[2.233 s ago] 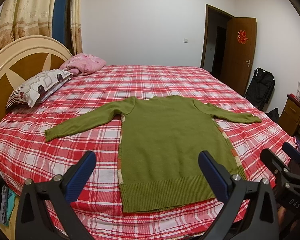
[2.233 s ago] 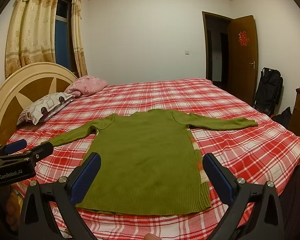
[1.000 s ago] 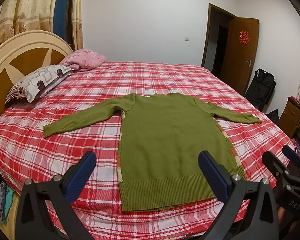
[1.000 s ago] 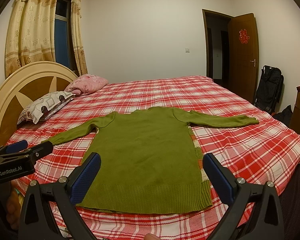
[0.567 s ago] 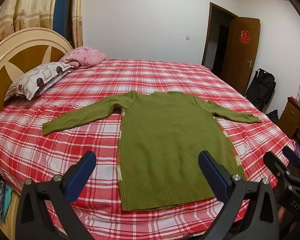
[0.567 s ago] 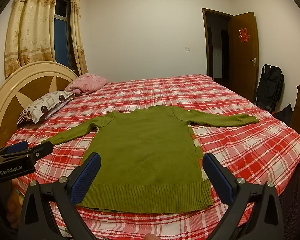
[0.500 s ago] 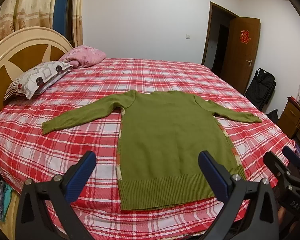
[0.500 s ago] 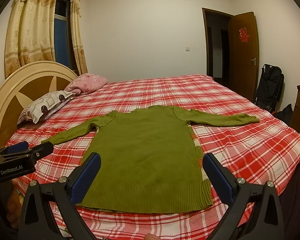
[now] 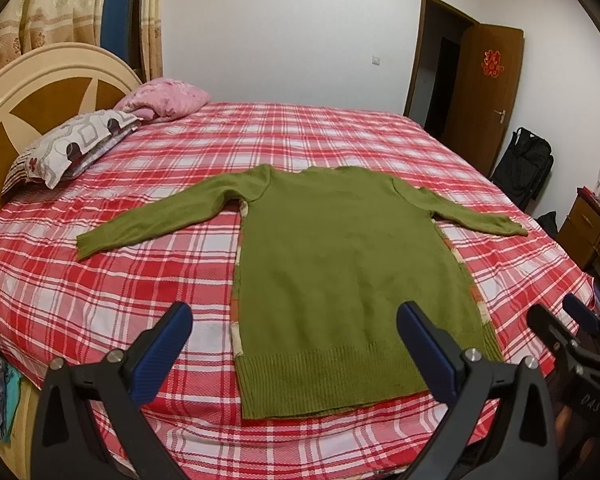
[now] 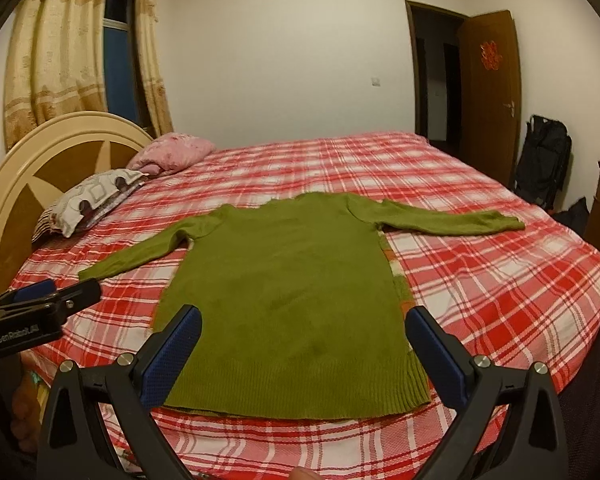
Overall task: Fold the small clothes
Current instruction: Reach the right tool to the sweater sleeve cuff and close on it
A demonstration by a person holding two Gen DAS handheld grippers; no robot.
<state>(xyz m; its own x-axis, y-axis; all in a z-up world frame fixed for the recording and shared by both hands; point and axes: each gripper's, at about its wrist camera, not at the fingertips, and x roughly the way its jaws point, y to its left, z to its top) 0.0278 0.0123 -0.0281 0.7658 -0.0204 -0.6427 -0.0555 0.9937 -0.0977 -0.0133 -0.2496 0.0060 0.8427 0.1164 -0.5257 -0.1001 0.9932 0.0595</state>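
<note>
My 2 claws, left claw (image 9: 294, 350) and right claw (image 10: 304, 354), hang released near the hem of the flat olive-green knitted sweater (image 9: 340, 276), spread on the red-and-white plaid bed (image 9: 100, 300).

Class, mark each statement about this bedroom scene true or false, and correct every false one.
1. The green sweater lies flat with both sleeves spread out. True.
2. The left gripper is shut on the sweater's hem. False: its jaws are wide open and hold nothing.
3. The bedspread is a red and white plaid. True.
4. The pink pillow lies on top of the sweater. False: it sits by the headboard, well apart from the sweater.
5. The right gripper is open. True.
6. The wooden door is closed. False: it stands open beside a dark doorway.
</note>
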